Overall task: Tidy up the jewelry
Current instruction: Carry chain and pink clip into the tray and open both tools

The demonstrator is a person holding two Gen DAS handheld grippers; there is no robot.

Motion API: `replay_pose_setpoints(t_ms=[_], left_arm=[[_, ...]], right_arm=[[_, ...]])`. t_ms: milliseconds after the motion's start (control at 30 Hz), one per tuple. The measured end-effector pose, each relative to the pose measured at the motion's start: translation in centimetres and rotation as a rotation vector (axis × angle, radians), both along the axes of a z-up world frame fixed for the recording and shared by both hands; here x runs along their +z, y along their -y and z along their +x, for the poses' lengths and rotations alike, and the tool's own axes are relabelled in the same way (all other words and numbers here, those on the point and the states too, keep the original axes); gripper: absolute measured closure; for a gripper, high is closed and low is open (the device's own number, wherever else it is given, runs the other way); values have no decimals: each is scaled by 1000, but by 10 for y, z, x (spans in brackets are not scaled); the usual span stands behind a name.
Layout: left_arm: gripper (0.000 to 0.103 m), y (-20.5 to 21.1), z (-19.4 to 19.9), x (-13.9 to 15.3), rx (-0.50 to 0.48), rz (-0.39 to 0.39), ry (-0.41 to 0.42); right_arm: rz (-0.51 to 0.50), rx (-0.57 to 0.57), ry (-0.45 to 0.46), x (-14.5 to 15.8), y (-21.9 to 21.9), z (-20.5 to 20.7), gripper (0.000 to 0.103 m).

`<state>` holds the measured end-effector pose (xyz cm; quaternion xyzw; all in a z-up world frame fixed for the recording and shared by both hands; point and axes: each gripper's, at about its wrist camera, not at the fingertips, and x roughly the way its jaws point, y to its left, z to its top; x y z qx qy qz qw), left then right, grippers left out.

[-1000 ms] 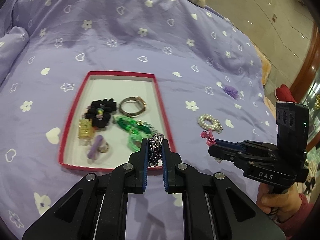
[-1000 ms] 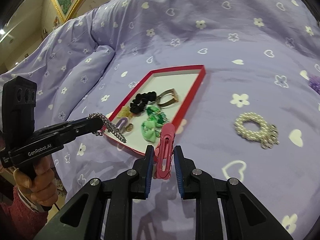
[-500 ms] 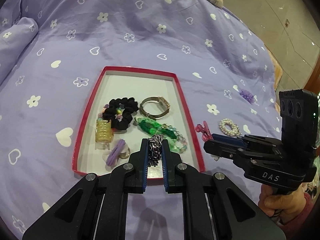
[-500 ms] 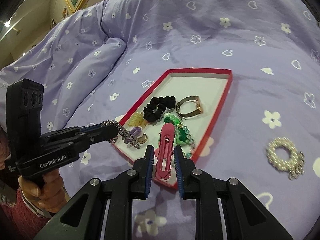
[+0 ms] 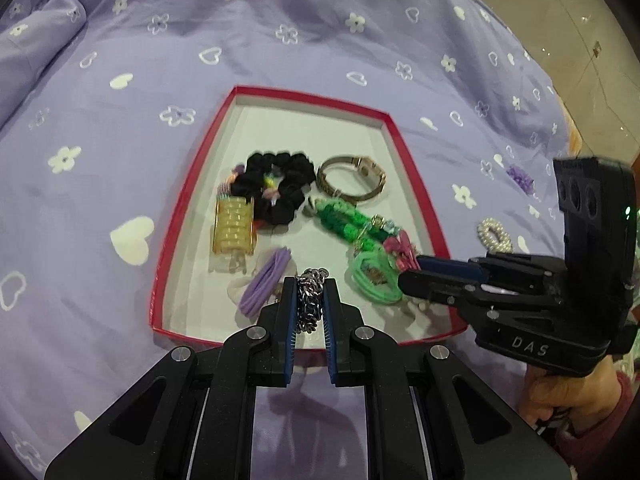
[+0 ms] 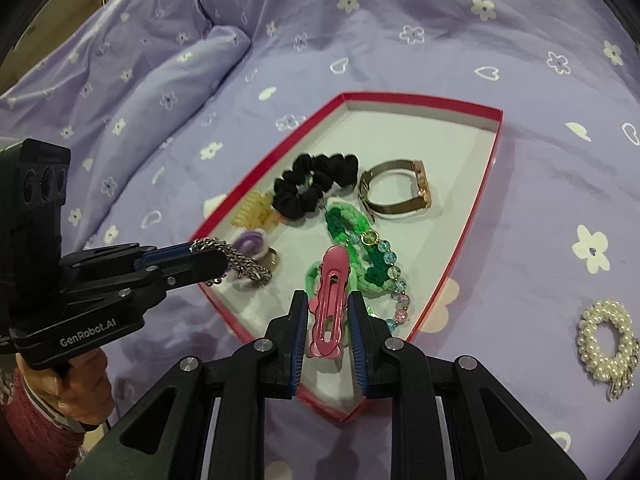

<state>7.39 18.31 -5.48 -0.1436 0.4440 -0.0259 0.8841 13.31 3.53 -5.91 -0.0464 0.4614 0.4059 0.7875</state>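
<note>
A shallow red-rimmed tray (image 5: 416,184) with a white floor is set on a bed (image 5: 280,40) covered in lilac cloth printed with white hearts and flowers. In the tray are seen a ruffled black scrunchie (image 5: 280,184), a flat metal-mesh bracelet (image 5: 352,180) with a gold clasp, a ribbed amber claw clip (image 5: 234,230), a coil of lilac bands (image 5: 264,282), a knotted green cord piece (image 5: 340,218) with glassy beads, and a pale green ring (image 5: 374,278). A pearl-beaded ring (image 6: 608,344) is left on the cloth well to the right of the tray, and a small purple flower piece (image 5: 520,176) lies further off. Compared with a second ago, both grippers are seen lower and closer in, and the clip, then over the cloth beside the tray, is now over its near right corner. The left gripper (image 5: 311,304) is nearly closed on a chunky silver chain (image 5: 310,300), which is held over the tray's near edge with its loose end hanging. The right gripper (image 6: 329,320) is closed narrowly on a glossy pink clip (image 6: 330,304), slotted along its length, pinched at its sides.
</note>
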Motion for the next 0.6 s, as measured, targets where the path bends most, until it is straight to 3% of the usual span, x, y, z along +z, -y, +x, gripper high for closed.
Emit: replay_pose_setpoints(t_ms=[200,600], left_arm=[[93,0,6,-19,-17,-1,-62],[92,2,8,-21,-14,20,-71]], right_arm=[[-21,22,-6,-5,-6,3,83],[-26,24,-18,-9,-7,5,82]])
